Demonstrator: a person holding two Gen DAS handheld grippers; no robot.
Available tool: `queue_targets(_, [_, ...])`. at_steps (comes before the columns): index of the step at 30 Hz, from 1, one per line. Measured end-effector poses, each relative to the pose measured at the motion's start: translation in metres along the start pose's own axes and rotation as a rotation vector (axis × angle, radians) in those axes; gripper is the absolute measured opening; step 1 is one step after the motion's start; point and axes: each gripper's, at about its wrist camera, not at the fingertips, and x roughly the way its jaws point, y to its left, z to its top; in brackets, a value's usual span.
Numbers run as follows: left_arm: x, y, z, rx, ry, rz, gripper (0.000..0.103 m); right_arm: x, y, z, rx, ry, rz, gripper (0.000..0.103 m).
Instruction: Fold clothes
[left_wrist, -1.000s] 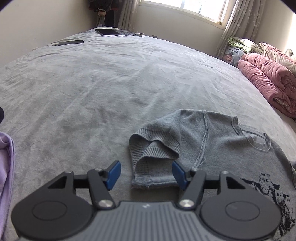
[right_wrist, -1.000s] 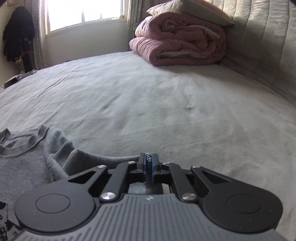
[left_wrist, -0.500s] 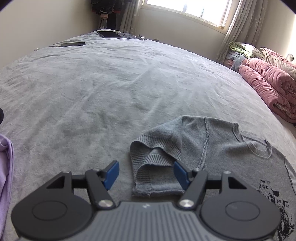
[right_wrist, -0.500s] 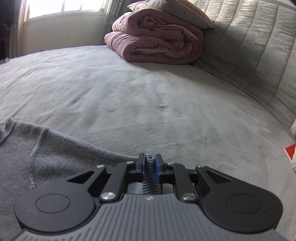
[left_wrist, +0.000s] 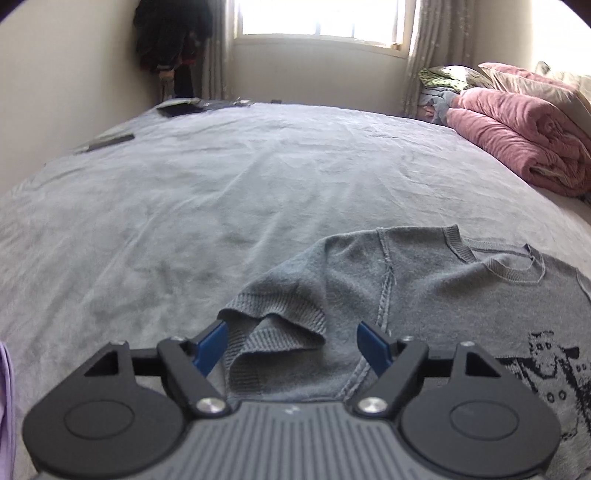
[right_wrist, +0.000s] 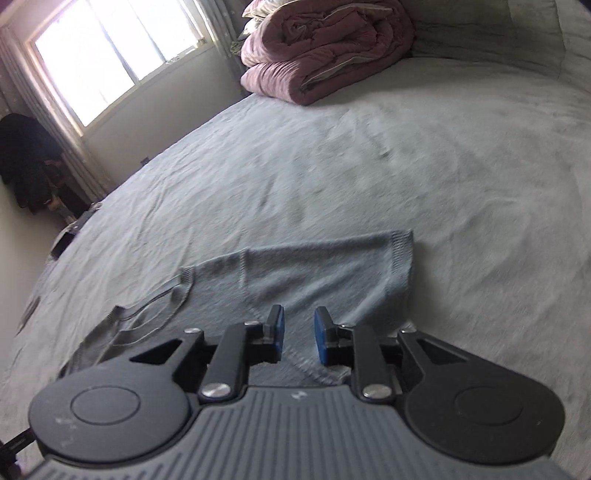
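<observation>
At the far left edge of the left wrist view we see a strip of lilac fabric (left_wrist: 5, 406), then the wide grey bedspread (left_wrist: 229, 192) with a dark flat device (left_wrist: 110, 142) and another dark flat object (left_wrist: 181, 109) lying near its far corner. Behind them dark clothes (left_wrist: 170, 37) hang in the room's corner beside the bright window (left_wrist: 317, 18).

Our left gripper (left_wrist: 290, 343) is opening, its blue pads (left_wrist: 210, 345) set wide to either side of the ribbed cuff of the grey sweater (left_wrist: 424, 288)'s sleeve. The cuff lies bunched between them, and neither pad presses on it. The sweater lies on the bedspread near us, its neckline facing the far side and a black printed graphic showing toward the right. Beyond it, at the right, a folded pink comforter (left_wrist: 524, 147) is stacked at the head of the bed.

In the right wrist view the sweater (right_wrist: 306, 277) lies spread flat, with its other sleeve stretched out to the right and the ribbed cuff at its end. Our right gripper (right_wrist: 298, 334) is opening as well, with only a narrow gap between its pads, and it holds nothing. The sweater's cloth lies under it. The pink comforter (right_wrist: 325, 59) sits at the top, against the quilted headboard (right_wrist: 517, 29).
</observation>
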Motion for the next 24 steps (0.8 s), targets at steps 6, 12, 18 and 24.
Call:
queue_targets(6, [0.020, 0.005, -0.005, -0.017, 0.057, 0.041, 0.078, 0.009, 0.027, -0.032, -0.023, 0.071, 0.104, 0.023])
queue_targets(12, [0.034, 0.038, -0.001, -0.087, 0.032, 0.106, 0.072, 0.025, 0.023, -0.042, -0.031, 0.106, 0.083, 0.023])
queue_targets(18, [0.039, 0.088, 0.023, -0.293, -0.047, 0.161, 0.070, 0.024, 0.018, -0.042, -0.037, 0.089, 0.085, 0.023])
queue_targets(24, [0.039, 0.089, 0.023, -0.314, -0.036, 0.088, 0.071, 0.026, 0.014, -0.041, -0.052, 0.090, 0.074, 0.023])
